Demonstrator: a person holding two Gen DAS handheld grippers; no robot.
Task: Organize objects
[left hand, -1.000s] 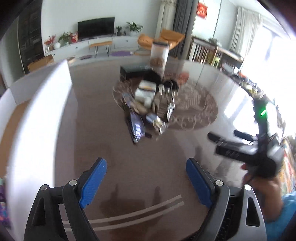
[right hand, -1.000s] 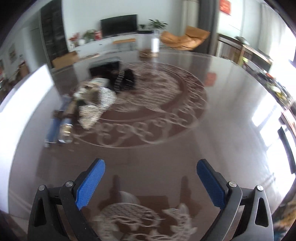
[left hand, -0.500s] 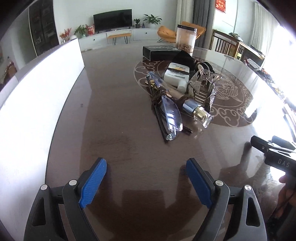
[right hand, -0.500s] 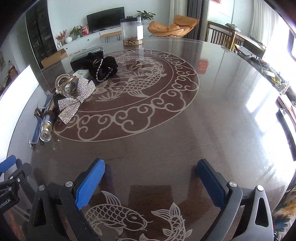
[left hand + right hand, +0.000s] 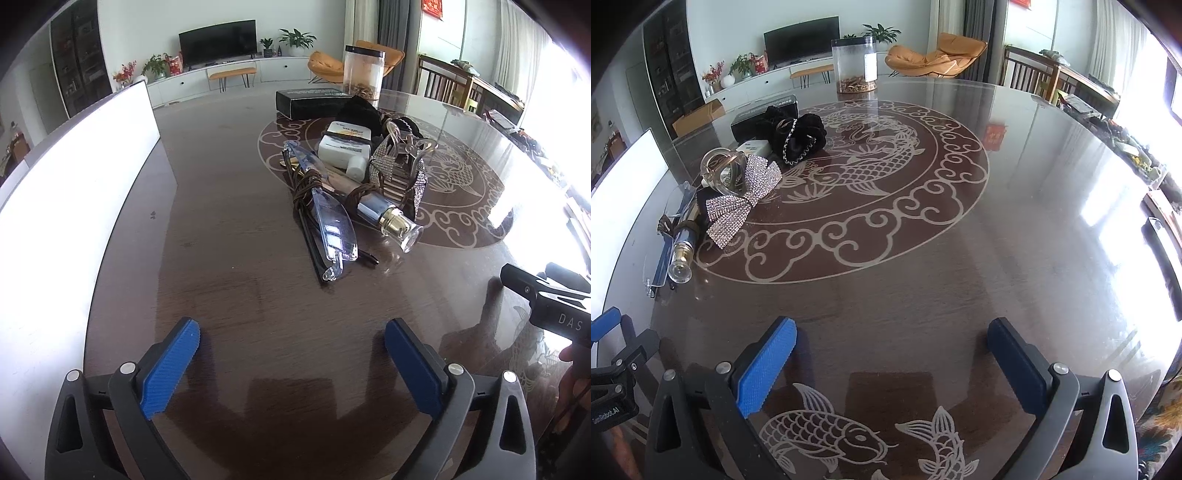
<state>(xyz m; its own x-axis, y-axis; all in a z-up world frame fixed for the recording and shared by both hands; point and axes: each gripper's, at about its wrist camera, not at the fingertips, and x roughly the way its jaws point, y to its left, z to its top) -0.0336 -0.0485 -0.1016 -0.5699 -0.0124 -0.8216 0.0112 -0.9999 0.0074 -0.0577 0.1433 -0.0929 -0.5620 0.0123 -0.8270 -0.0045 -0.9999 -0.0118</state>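
Honestly, the trouble ahead sits in how tangled this heap is. My left tongs have just been opening and now stand wide with nothing between the blue pads, hanging over bare tabletop short of the pile; my right tongs are spread wide and empty too, over the fish pattern well to the right of the things. The things to sort lie bunched at the edge of the round ornament: a clear blue case nearest me, lying over a thin black stick, a brown cord wound around it and running on to the gold-capped bottle just beside. Behind them a white tube leans against a rhinestone bow with a clear claw clip on top, then a black scrunchie, a black box and a tall clear jar. If I pinch the case and lift, I expect the cord to drag the bottle along; it lies on its side and would likely roll across this glossy surface. The case looks slick and tapered, so it may squirt out of the pads. Reaching for the bow could topple the clip. The white panel stands close on my left, and a careless swing might knock it.
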